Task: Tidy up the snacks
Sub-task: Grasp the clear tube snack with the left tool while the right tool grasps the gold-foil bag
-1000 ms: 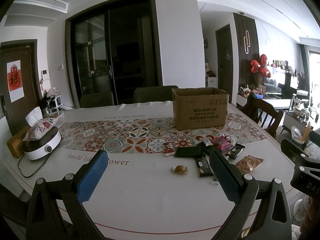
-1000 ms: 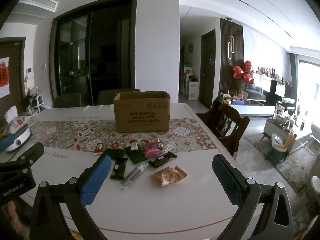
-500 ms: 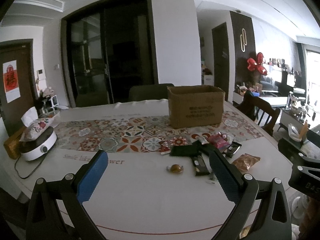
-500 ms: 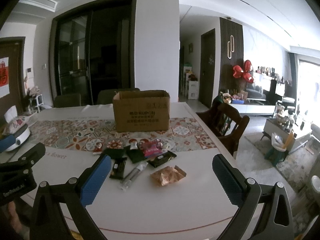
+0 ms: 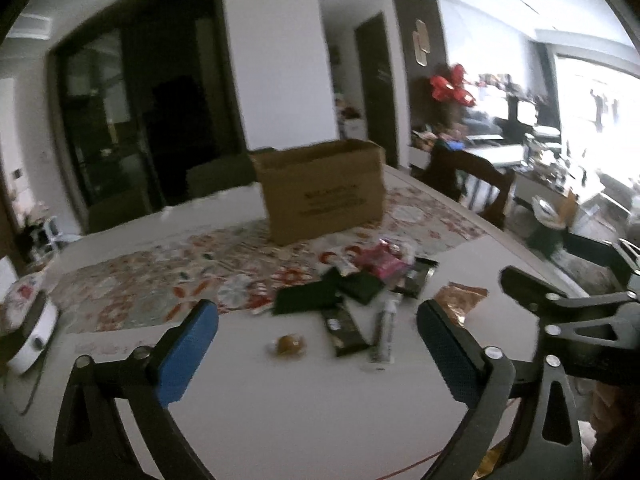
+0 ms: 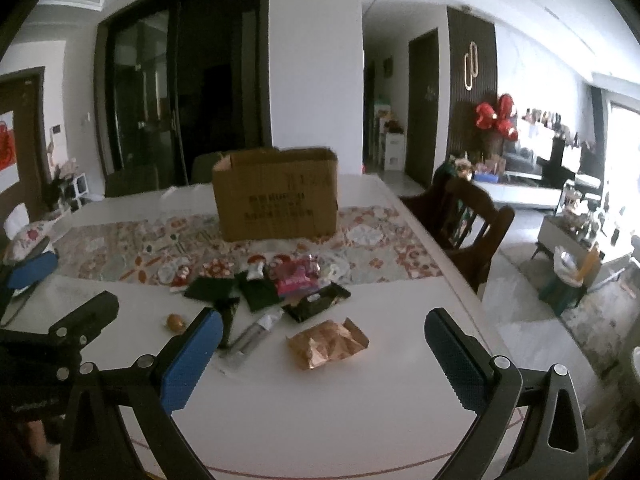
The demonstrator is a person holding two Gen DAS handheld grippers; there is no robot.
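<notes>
A heap of snack packets [image 5: 356,284] [image 6: 280,284] lies on the white table, in front of an open cardboard box [image 5: 322,190] [image 6: 276,194]. Among them are a small round brown sweet [image 5: 289,344] [image 6: 175,321], a dark bar [image 5: 344,330], a clear stick pack [image 5: 385,332] [image 6: 256,330], a pink bag [image 6: 298,274] and a crinkled copper packet [image 5: 460,298] [image 6: 326,342]. My left gripper [image 5: 316,354] stands open above the table, short of the sweet. My right gripper [image 6: 322,358] is open too, with the copper packet between and beyond its fingers.
A patterned runner [image 6: 168,240] crosses the table under the box. A white round appliance [image 5: 30,340] with a cord sits at the left edge. A dark wooden chair [image 6: 468,220] stands at the table's right side. Dark chairs stand behind the box.
Both grippers have moved forward and closer to the snack heap, the left one swinging right so the box sits nearer its centre. Both stayed open. No snack has moved.
</notes>
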